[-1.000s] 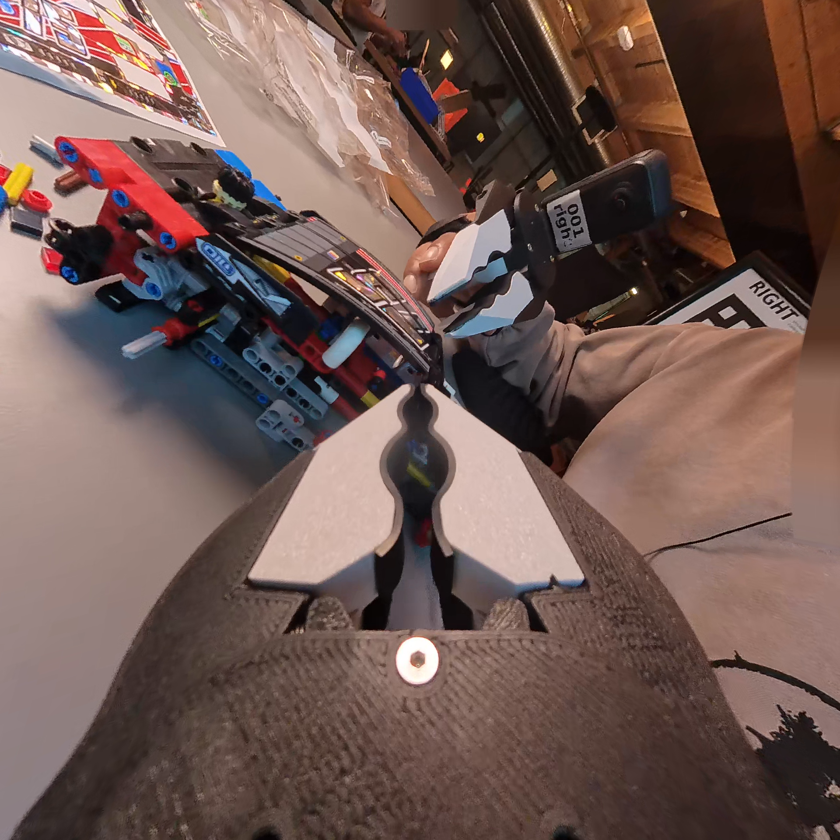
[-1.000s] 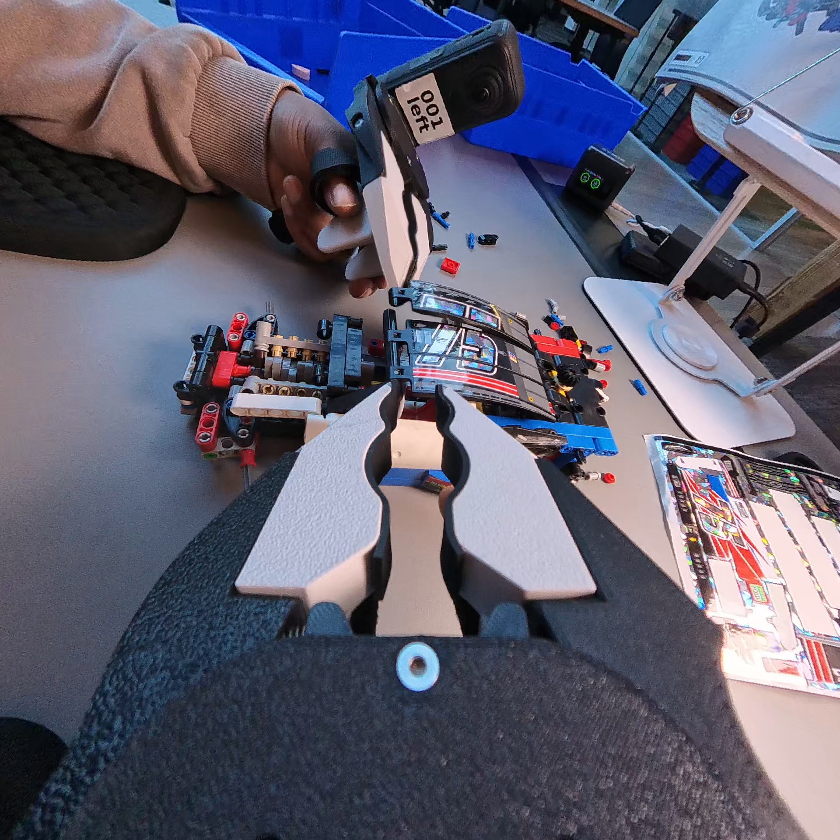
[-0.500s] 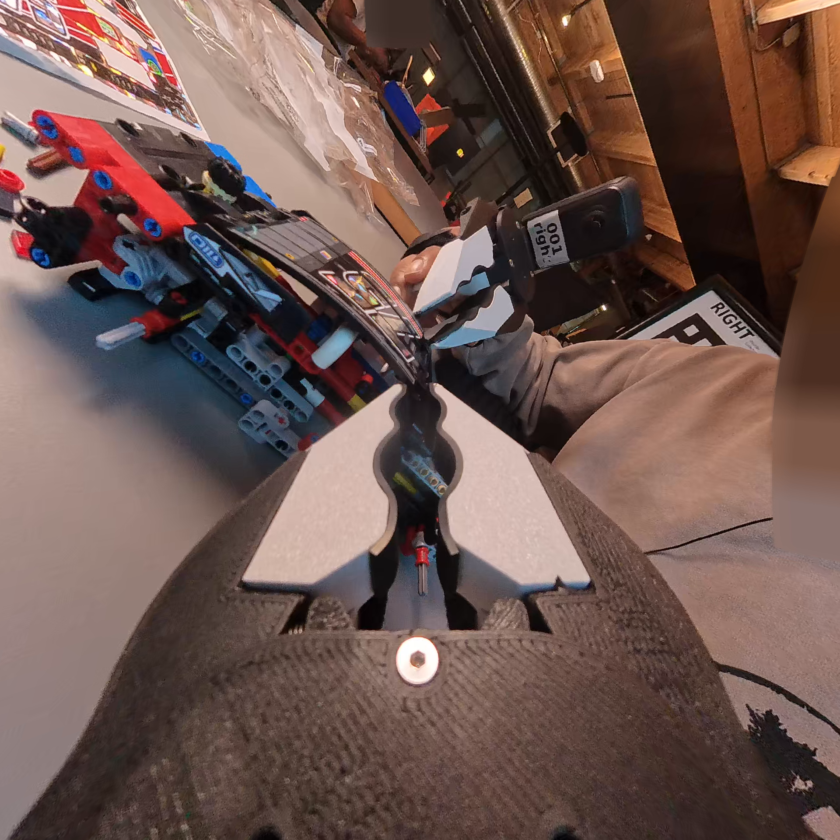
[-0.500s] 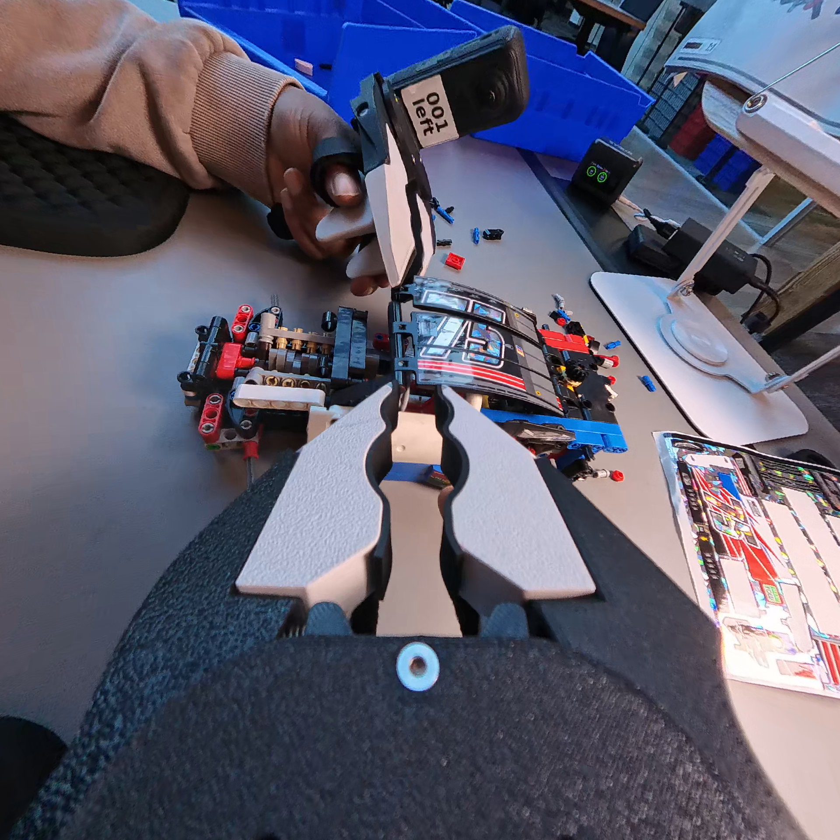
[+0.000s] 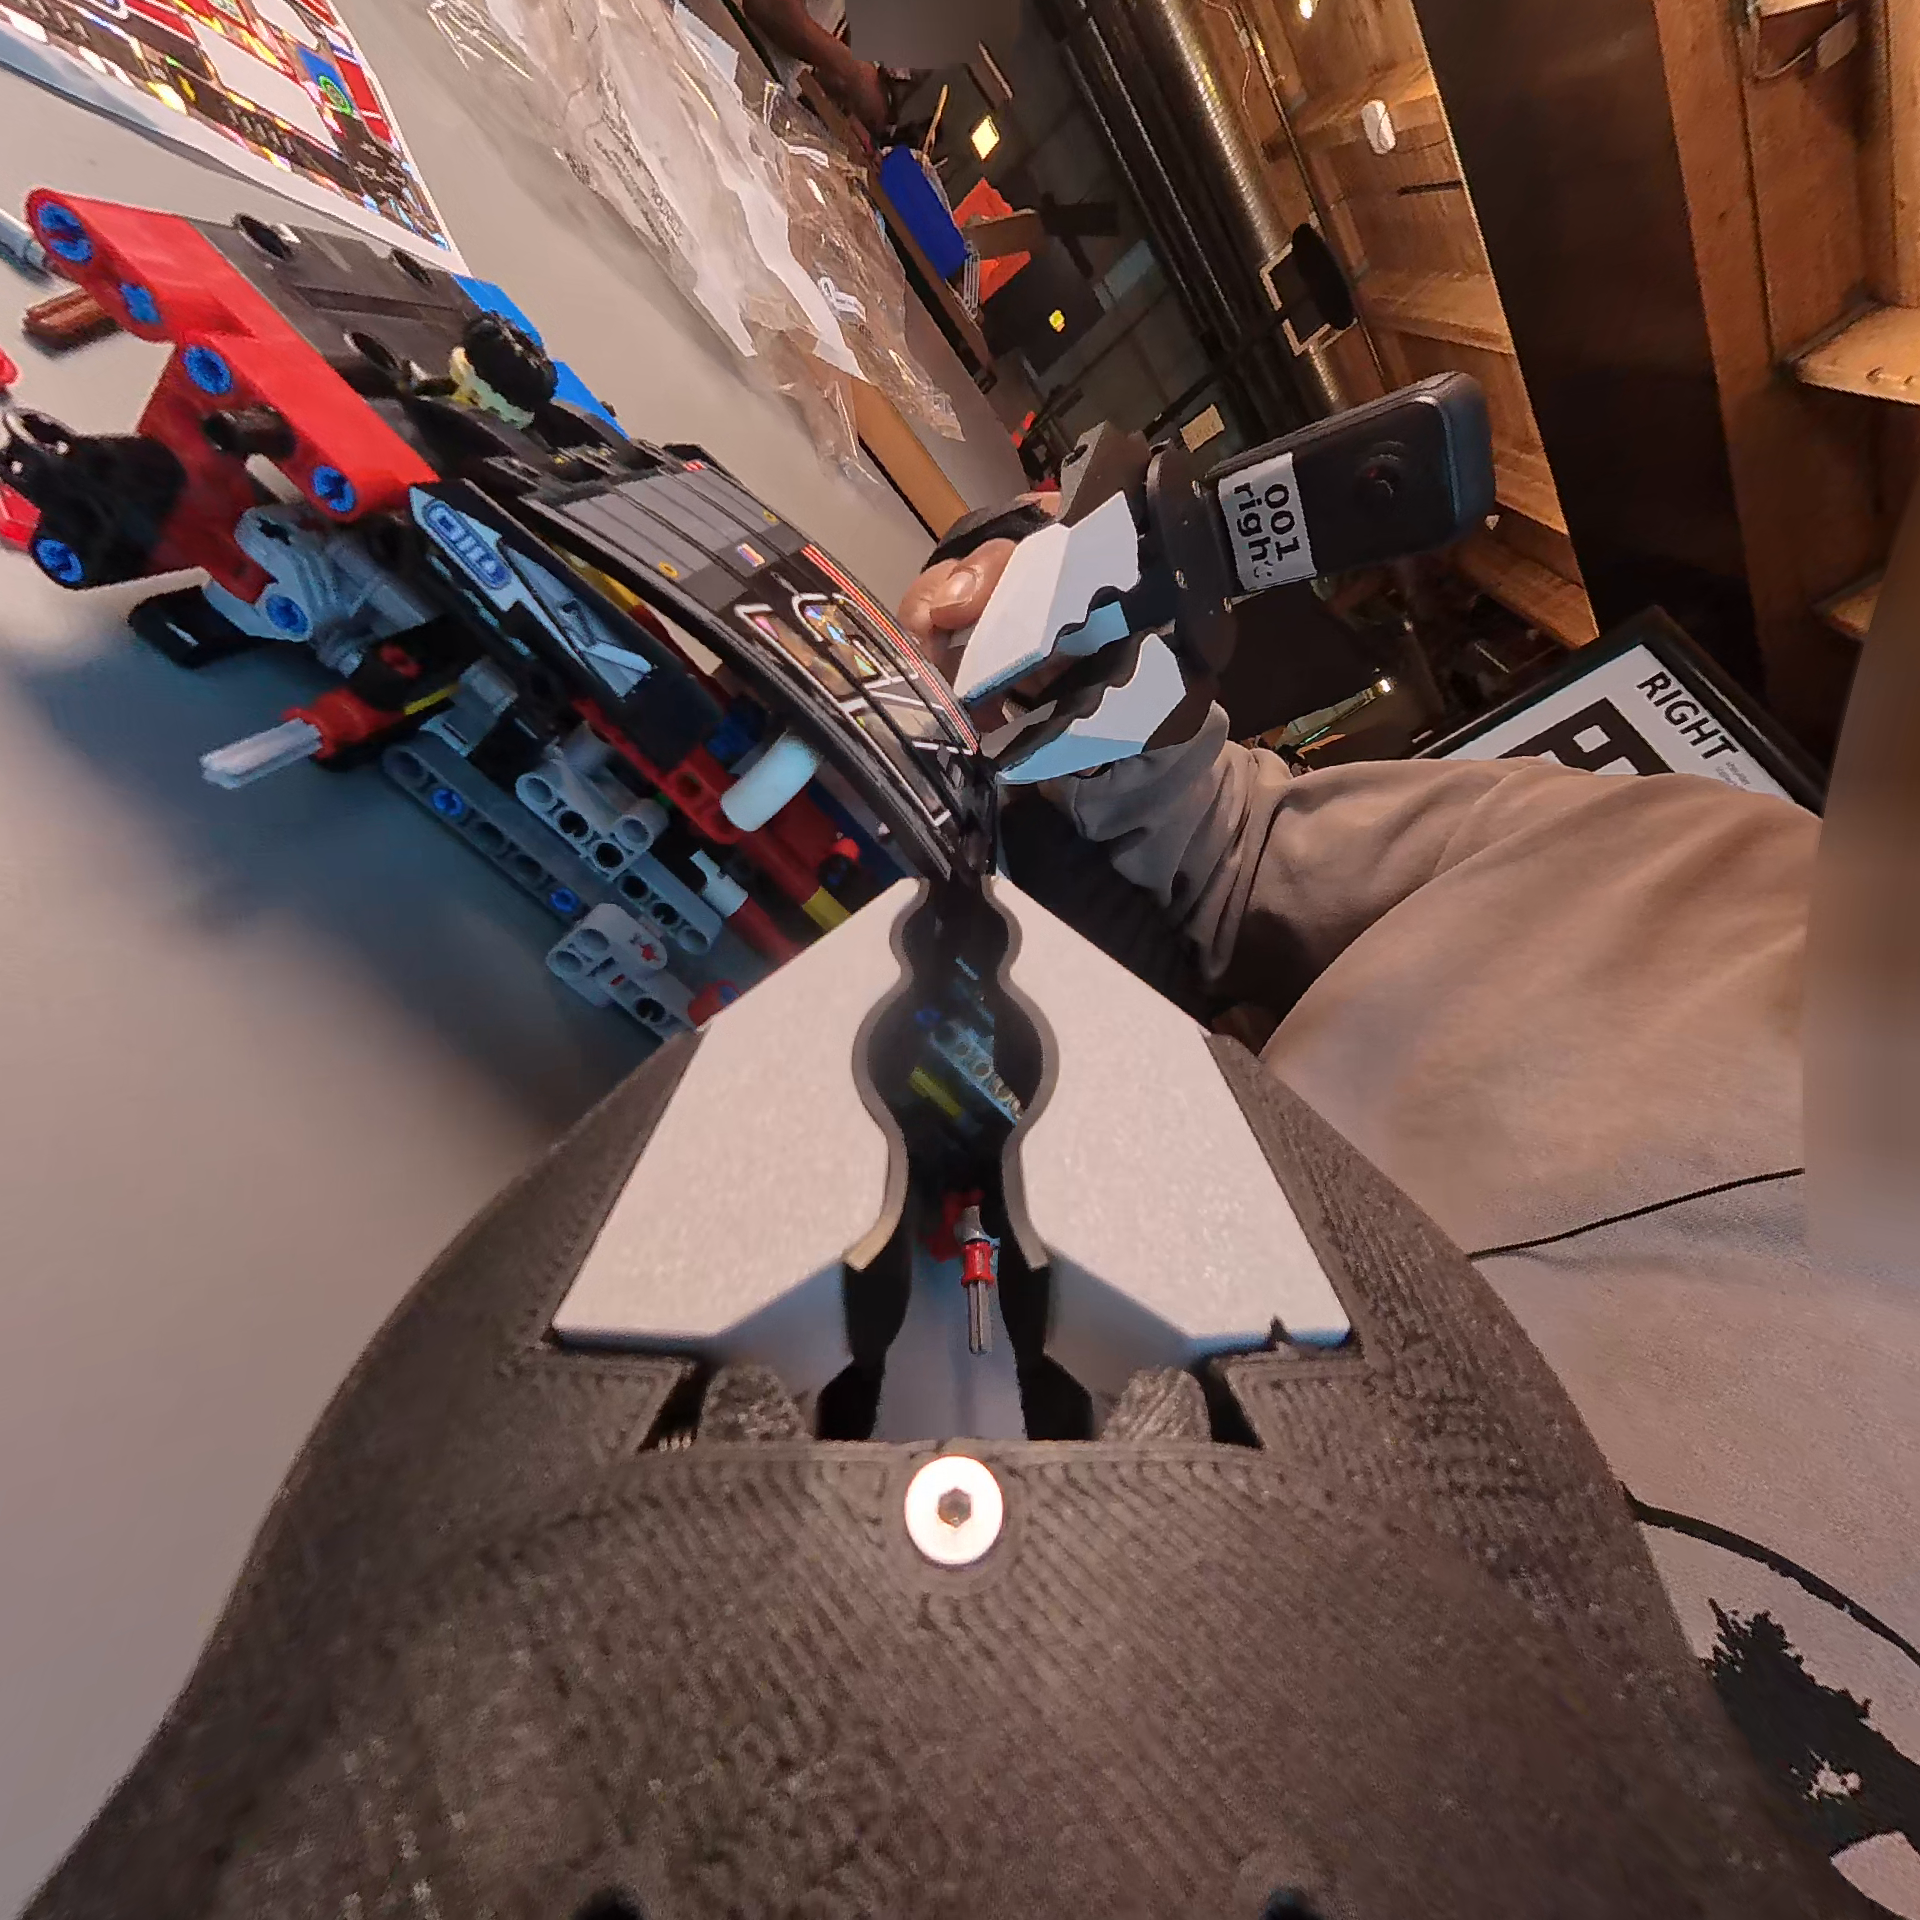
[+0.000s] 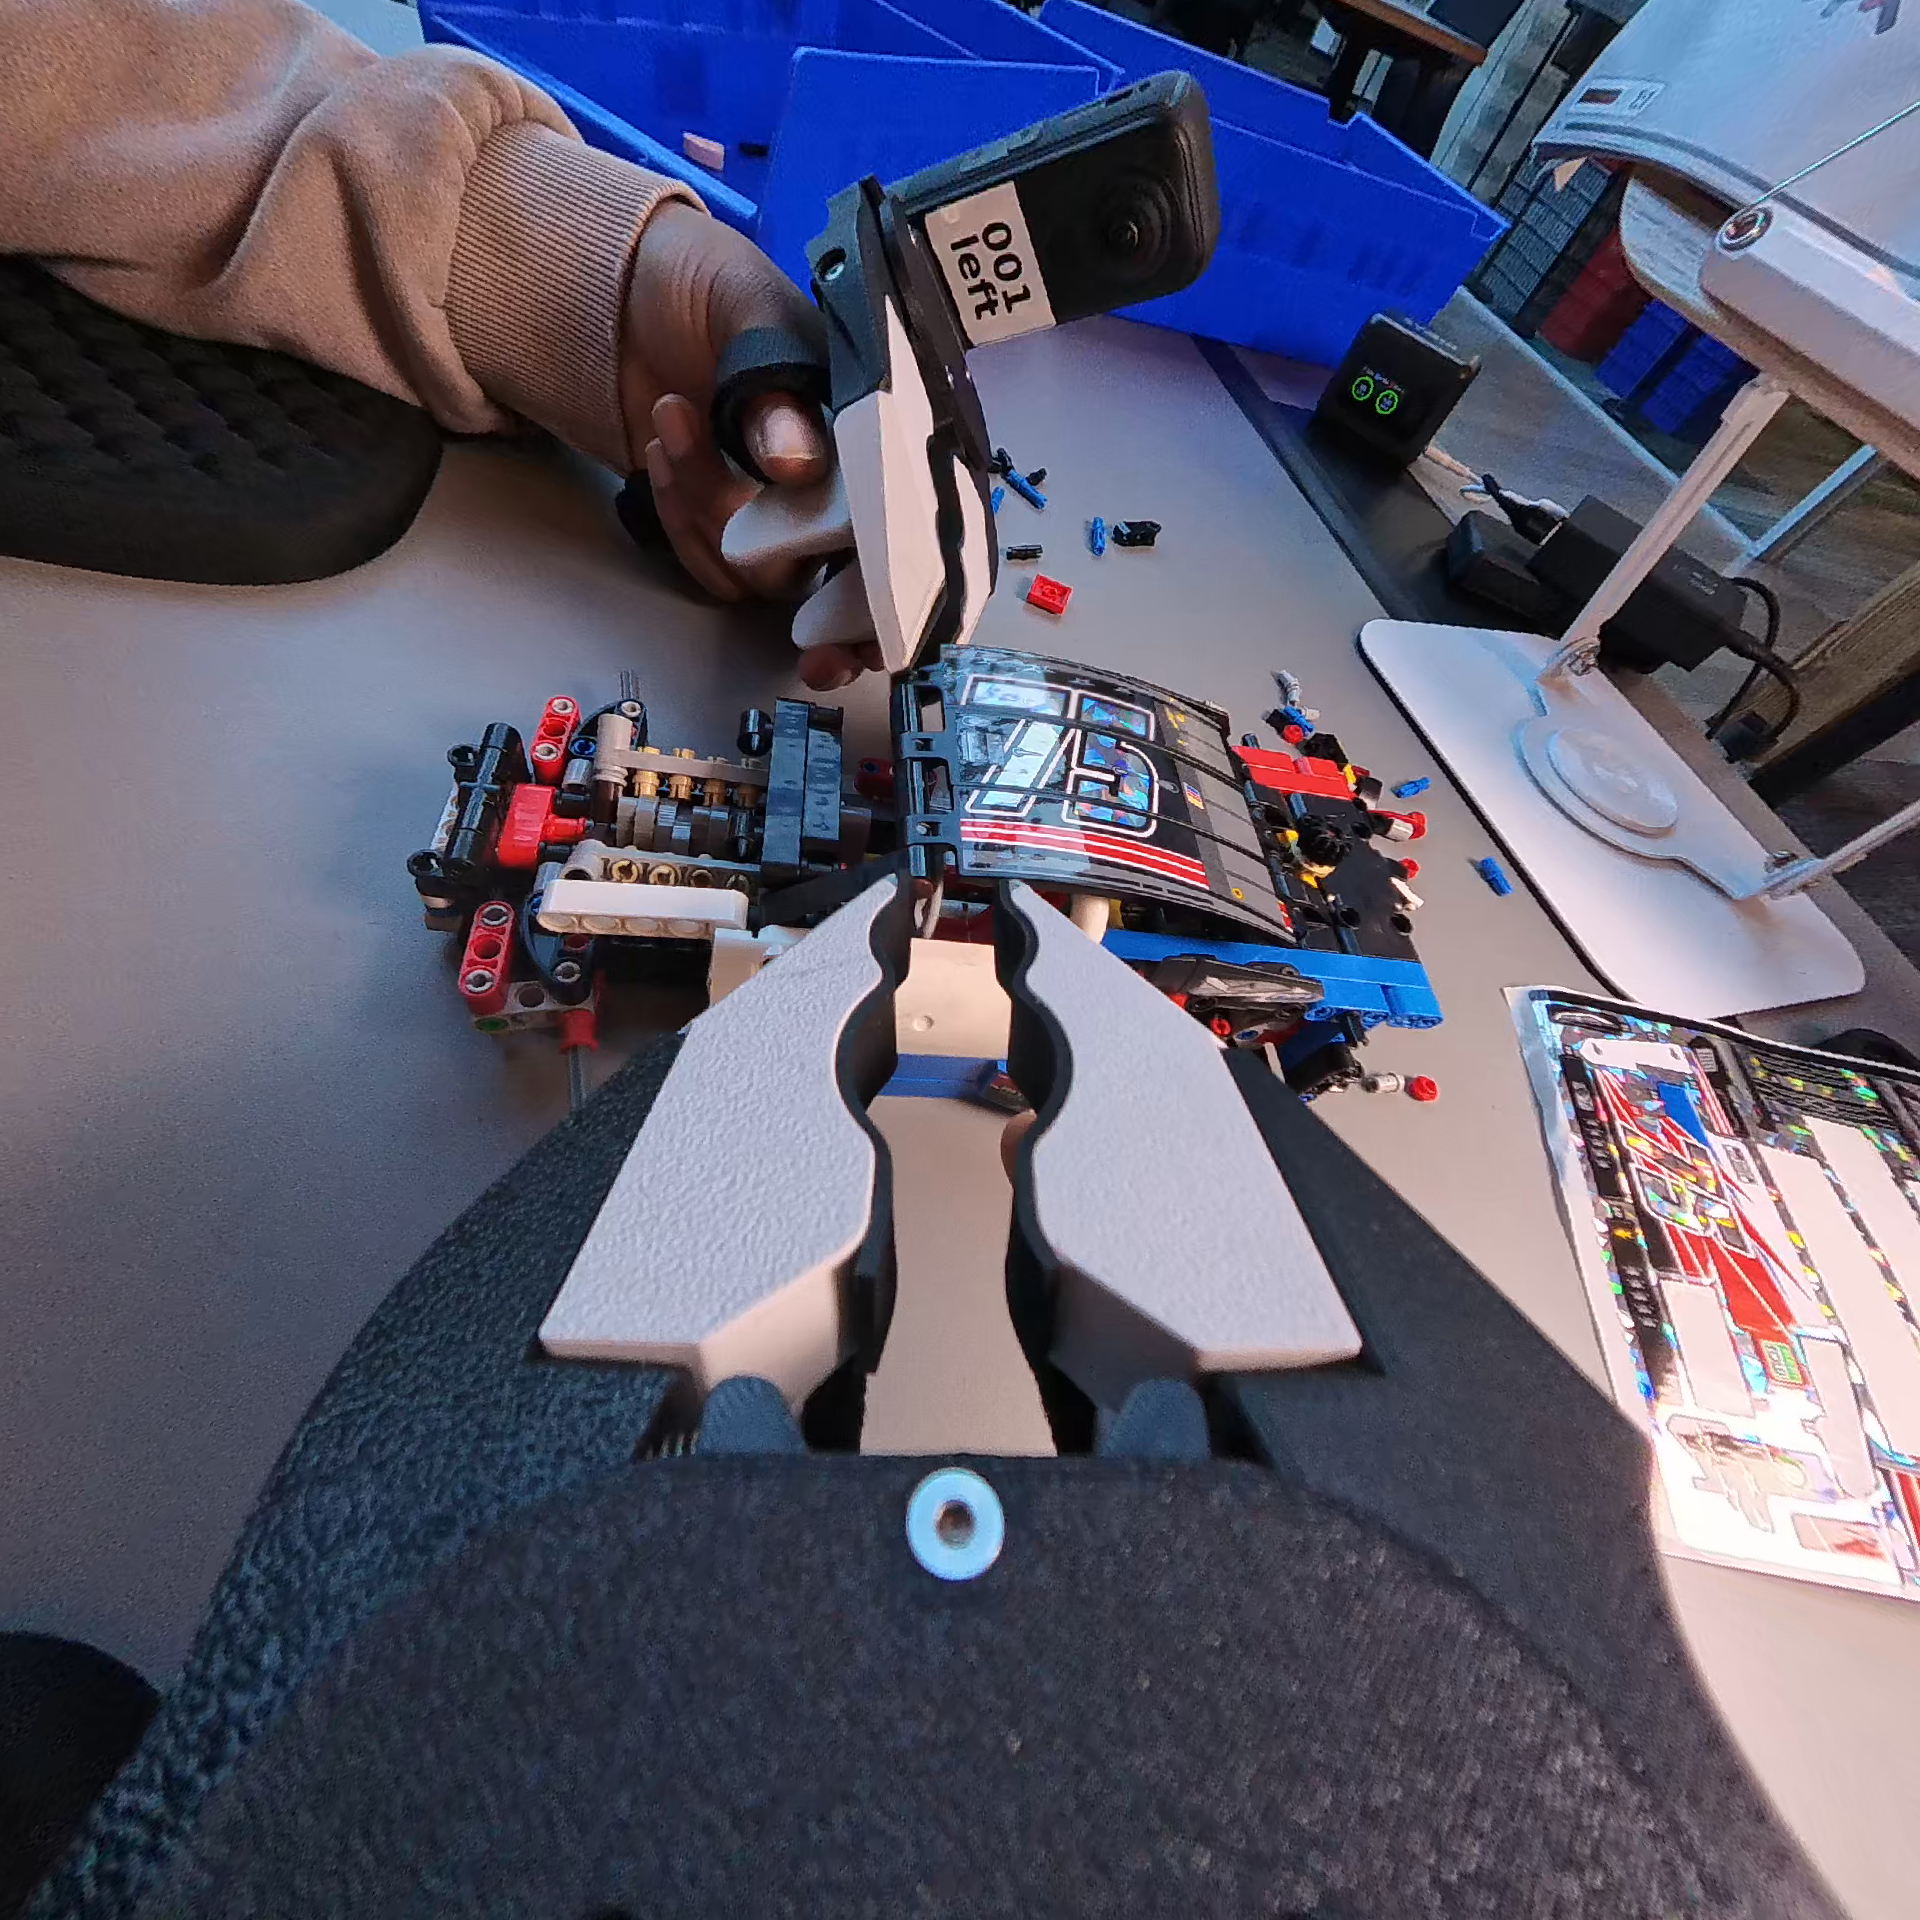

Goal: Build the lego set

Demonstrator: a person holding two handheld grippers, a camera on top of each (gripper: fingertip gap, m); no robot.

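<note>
The half-built lego car (image 6: 644, 831) lies on the grey table and also shows in the left wrist view (image 5: 312, 436). A black curved roof panel (image 6: 1091, 779) with stickers covers its middle. My left gripper (image 5: 954, 883) is shut on the end edge of that panel (image 5: 727, 561); in the right wrist view it (image 6: 920, 634) comes down on the panel's far corner. My right gripper (image 6: 954, 894) is closed to a narrow gap around a white piece (image 6: 951, 987) on the car's near side, just under the panel's edge. It also shows in the left wrist view (image 5: 987, 732).
A sticker sheet (image 6: 1745, 1247) lies at the right. A white stand base (image 6: 1610, 810), blue bins (image 6: 1299, 177) and a small black device (image 6: 1387, 384) stand behind. Loose small pieces (image 6: 1049, 592) lie beyond the car. Clear plastic bags (image 5: 727, 156) lie farther off. The gap from one gripper's tips to the other's is roughly 6 cm.
Very little. The left wrist view has tilted slightly, so a red axle under the car now shows between its fingers. Both grippers stay at the same places on the car.
</note>
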